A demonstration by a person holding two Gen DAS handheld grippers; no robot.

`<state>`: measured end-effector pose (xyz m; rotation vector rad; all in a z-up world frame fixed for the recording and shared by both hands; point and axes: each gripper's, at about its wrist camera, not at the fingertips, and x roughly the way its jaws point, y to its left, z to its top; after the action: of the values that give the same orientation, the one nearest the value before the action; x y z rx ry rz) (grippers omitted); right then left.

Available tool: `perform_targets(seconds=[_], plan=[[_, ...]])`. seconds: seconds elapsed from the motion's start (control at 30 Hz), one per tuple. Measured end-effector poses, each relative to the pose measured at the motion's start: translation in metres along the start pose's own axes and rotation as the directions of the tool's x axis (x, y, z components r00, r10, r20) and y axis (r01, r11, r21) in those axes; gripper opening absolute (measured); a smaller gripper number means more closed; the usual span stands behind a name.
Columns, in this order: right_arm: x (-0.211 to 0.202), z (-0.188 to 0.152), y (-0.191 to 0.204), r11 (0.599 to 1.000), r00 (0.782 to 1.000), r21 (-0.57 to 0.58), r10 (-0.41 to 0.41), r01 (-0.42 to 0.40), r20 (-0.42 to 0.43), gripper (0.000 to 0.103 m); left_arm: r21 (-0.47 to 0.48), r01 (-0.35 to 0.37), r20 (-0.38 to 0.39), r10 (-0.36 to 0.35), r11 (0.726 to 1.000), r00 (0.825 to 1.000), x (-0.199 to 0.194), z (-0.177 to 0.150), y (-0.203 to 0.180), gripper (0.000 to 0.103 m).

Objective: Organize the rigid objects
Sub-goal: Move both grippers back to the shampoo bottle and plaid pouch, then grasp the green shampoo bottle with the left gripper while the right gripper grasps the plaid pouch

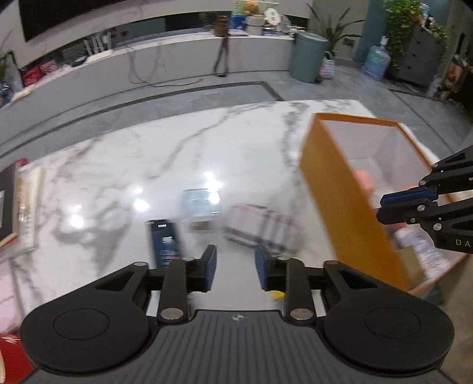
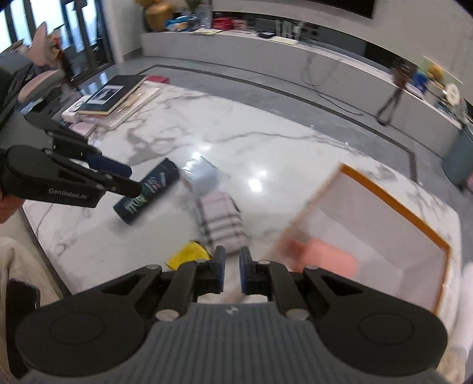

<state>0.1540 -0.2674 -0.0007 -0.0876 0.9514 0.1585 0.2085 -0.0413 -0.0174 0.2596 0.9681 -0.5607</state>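
left wrist: orange box (image 1: 340, 201), white inside; left tongs (image 1: 235, 265) apart, right tongs (image 2: 232, 273) nearly together.

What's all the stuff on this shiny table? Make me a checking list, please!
Surface: white marble table, glossy, with light glare.
Job's things: orange box open, a pink item inside; dark blue box, pale blue box, plaid pouch and yellow item lie on the table outside it.
Clutter: stack of books at the table's far end.
Grippers: left gripper open, nothing between its fingers; right gripper nearly closed, holding nothing.
Cables: a cable on the floor by the long bench.
Surroundings: bin, water jug, plants.
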Motion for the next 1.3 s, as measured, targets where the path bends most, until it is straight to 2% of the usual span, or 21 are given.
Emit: perform_targets(seconds=[0.13, 0.3, 0.4, 0.5, 0.53, 0.67, 0.77, 0.83, 0.93, 1.0, 1.07, 1.17, 1.3], plan=[[0.038, 0.014, 0.014, 1.000, 0.999, -0.019, 0.024, -0.025, -0.030, 0.025, -0.036, -0.042, -0.012, 0.042, 0.998, 0.999, 0.012, -0.010, 0.025, 0.047], [0.088, 0.025, 0.020, 0.999, 0.996, -0.041, 0.005, -0.008, -0.090, 0.040, -0.041, -0.076, -0.024, 0.075, 0.996, 0.997, 0.036, -0.018, 0.042, 0.059], [0.110, 0.031, 0.023, 0.998, 0.992, -0.055, -0.017, 0.010, -0.127, 0.054, -0.038, -0.096, -0.031, 0.095, 0.995, 0.995, 0.053, -0.021, 0.048, 0.068], [0.132, 0.035, 0.025, 0.996, 0.985, -0.082, -0.041, 0.027, -0.170, 0.073, -0.028, -0.118, -0.047, 0.117, 0.993, 0.992, 0.067, -0.025, 0.053, 0.070], [0.140, 0.037, 0.025, 0.995, 0.981, -0.091, -0.050, 0.033, -0.188, 0.075, -0.034, -0.120, -0.053, 0.119, 0.992, 0.992, 0.072, -0.025, 0.056, 0.070], [0.168, 0.042, 0.024, 0.993, 0.965, -0.111, -0.070, 0.043, -0.251, 0.077, -0.093, -0.087, -0.075, 0.080, 0.992, 0.994, 0.088, -0.025, 0.068, 0.070], [0.184, 0.045, 0.017, 0.996, 0.946, -0.069, -0.069, 0.049, -0.317, 0.077, -0.119, -0.071, -0.089, 0.061, 0.990, 0.994, 0.098, -0.025, 0.074, 0.068], [0.189, 0.046, 0.015, 0.998, 0.941, -0.044, -0.053, 0.041, -0.334, 0.077, -0.134, -0.056, -0.094, 0.043, 0.989, 0.995, 0.103, -0.024, 0.076, 0.066], [0.195, 0.046, 0.014, 0.998, 0.937, -0.039, -0.057, 0.047, -0.344, 0.077, -0.151, -0.040, -0.105, 0.024, 0.988, 0.994, 0.109, -0.024, 0.078, 0.059], [0.198, 0.046, 0.013, 0.999, 0.935, -0.021, -0.039, 0.033, -0.352, 0.070, -0.152, -0.033, -0.113, 0.015, 0.988, 0.993, 0.111, -0.024, 0.079, 0.048], [0.200, 0.045, 0.014, 0.999, 0.937, 0.001, -0.034, 0.037, -0.348, 0.069, -0.152, -0.026, -0.109, 0.009, 0.988, 0.994, 0.110, -0.025, 0.079, 0.043], [0.199, 0.044, 0.021, 0.999, 0.940, -0.004, -0.051, 0.053, -0.337, 0.068, -0.147, -0.019, -0.121, 0.001, 0.989, 0.993, 0.107, -0.030, 0.077, 0.042], [0.197, 0.042, 0.031, 1.000, 0.940, 0.020, 0.009, -0.003, -0.341, 0.065, -0.110, 0.004, -0.159, -0.022, 0.994, 0.987, 0.098, -0.039, 0.071, 0.042]])
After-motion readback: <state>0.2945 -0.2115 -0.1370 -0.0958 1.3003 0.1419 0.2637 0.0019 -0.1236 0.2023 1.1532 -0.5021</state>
